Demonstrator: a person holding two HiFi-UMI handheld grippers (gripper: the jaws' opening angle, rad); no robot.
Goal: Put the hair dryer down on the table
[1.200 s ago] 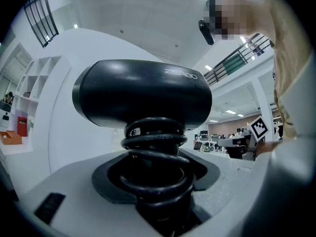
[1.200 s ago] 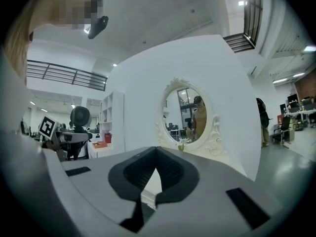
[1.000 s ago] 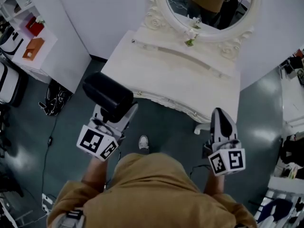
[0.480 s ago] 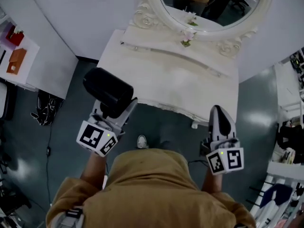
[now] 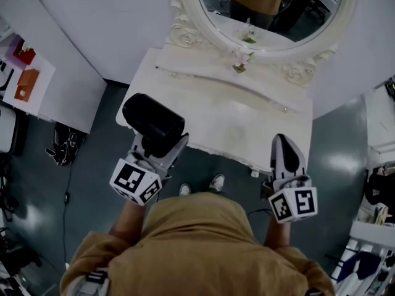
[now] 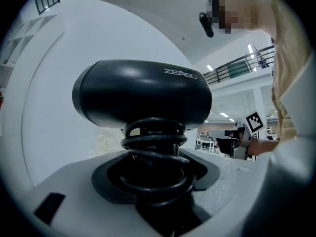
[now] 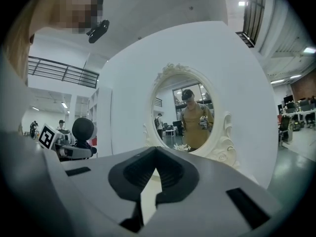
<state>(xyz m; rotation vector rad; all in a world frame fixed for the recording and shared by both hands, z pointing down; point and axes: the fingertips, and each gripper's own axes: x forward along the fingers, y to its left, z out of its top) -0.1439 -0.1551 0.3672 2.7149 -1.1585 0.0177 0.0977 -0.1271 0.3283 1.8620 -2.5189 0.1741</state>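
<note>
Your left tool (image 5: 158, 154) (image 6: 155, 169) is clamped on the hair dryer (image 5: 153, 123) (image 6: 143, 95). Its jaws stand fairly wide around the handle, which has the black cord (image 6: 154, 138) wound round it in coils. The dryer's fat black body stands above the jaws, barrel lying crosswise, with pale lettering on its side. In the head view the body sits at 11 o'clock from the left tool's marker cube (image 5: 136, 182) and overlaps the front left corner of the table (image 5: 247, 119). It is carried in the tool, not set down.

Your right tool (image 5: 287, 156) (image 7: 156, 154) is out at 3 o'clock from the left one, well apart from it. Its jaws are drawn together, tips meeting, with nothing between them. Its nose lies just at the table's front right edge and points to 12 o'clock.

The white table stretches ahead of both tools at 12 o'clock. The oval mirror (image 5: 265, 8) (image 7: 185, 115) in its carved white frame stands at the far side against the white wall. A small flower sprig (image 5: 239, 60) lies at the mirror's foot. The toe of your shoe (image 5: 216, 182) shows on the dark floor at 6 o'clock from the table's front edge. White shelves (image 5: 24, 79) stand off at 9 o'clock.
</note>
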